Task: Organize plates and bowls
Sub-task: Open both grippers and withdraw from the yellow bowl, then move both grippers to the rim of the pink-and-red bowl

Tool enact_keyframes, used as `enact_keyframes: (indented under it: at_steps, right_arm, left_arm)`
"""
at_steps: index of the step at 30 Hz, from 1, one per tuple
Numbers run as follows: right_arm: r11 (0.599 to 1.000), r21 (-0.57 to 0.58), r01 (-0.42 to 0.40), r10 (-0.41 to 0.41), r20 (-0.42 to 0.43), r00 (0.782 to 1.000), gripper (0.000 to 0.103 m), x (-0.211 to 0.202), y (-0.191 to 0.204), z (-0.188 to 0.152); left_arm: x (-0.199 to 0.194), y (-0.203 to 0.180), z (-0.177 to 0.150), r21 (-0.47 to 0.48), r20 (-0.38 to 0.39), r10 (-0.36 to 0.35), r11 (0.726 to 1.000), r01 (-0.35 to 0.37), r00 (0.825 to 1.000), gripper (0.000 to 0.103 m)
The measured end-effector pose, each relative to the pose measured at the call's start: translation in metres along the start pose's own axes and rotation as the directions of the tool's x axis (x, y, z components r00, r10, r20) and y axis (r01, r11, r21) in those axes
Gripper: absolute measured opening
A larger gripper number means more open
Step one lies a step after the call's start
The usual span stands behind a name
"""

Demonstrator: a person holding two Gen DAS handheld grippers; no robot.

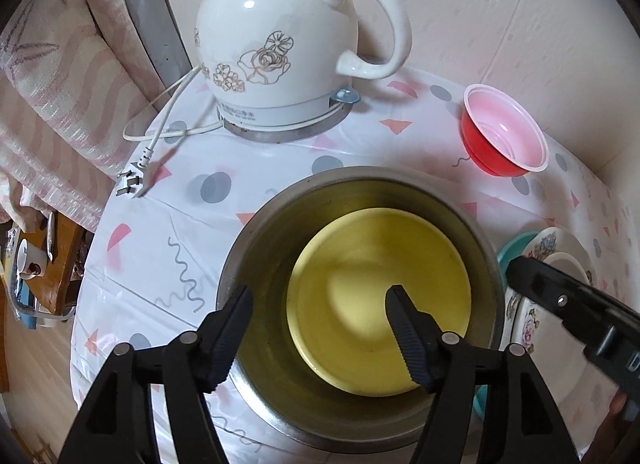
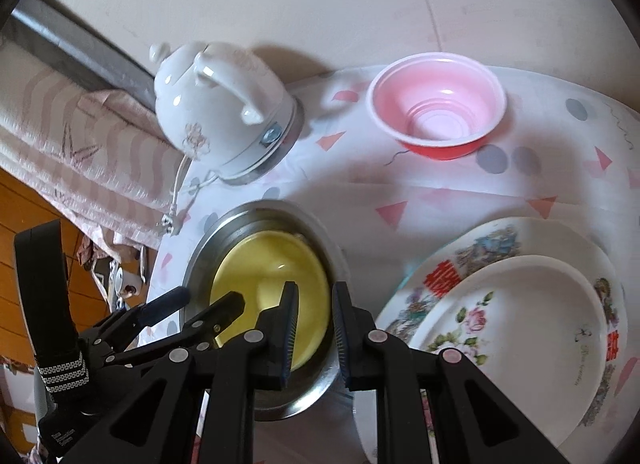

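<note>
Two grippers at the steel bowl (image 1: 360, 304) holding the yellow bowl (image 1: 380, 300): left gripper (image 1: 320, 304) fingers wide apart, right gripper (image 2: 314, 328) fingers narrowly apart straddling its rim—close squarely before lifting.

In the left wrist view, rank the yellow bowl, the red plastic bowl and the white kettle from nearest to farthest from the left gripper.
From the left gripper:
1. yellow bowl, directly under the fingertips, nested inside the steel bowl.
2. red plastic bowl, ahead and to the right on the tablecloth.
3. white kettle, at the back, slightly left.
</note>
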State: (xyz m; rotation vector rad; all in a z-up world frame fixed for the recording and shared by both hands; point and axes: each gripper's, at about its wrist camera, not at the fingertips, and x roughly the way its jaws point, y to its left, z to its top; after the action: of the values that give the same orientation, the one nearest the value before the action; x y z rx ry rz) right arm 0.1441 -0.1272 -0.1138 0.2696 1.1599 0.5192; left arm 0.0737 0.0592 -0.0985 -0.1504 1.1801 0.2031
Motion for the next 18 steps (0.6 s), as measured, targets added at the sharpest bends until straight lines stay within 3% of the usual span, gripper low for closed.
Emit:
enact_keyframes:
  at_steps: [9,12,18]
  right_arm:
    - [0.996,0.087,0.029,-0.035,0.062,0.998,0.022,-0.021,-0.038,0.017]
    - [0.992,0.118,0.049,-0.059,0.081,0.995,0.032,-0.028,-0.053,0.023]
    - [0.983,0.166,0.083,-0.102,0.110,0.989,0.033,-0.042,-0.081,0.036]
  left_arm:
    - [-0.004,-0.012,0.011,0.009,0.012,-0.002,1.000,0.002,1.000,0.078]
    - [-0.005,-0.021,0.017,0.021,0.015,-0.005,1.000,0.005,1.000,0.079]
    - [-0.006,-0.033,0.029,0.033,0.020,-0.019,0.999,0.018,1.000,0.081]
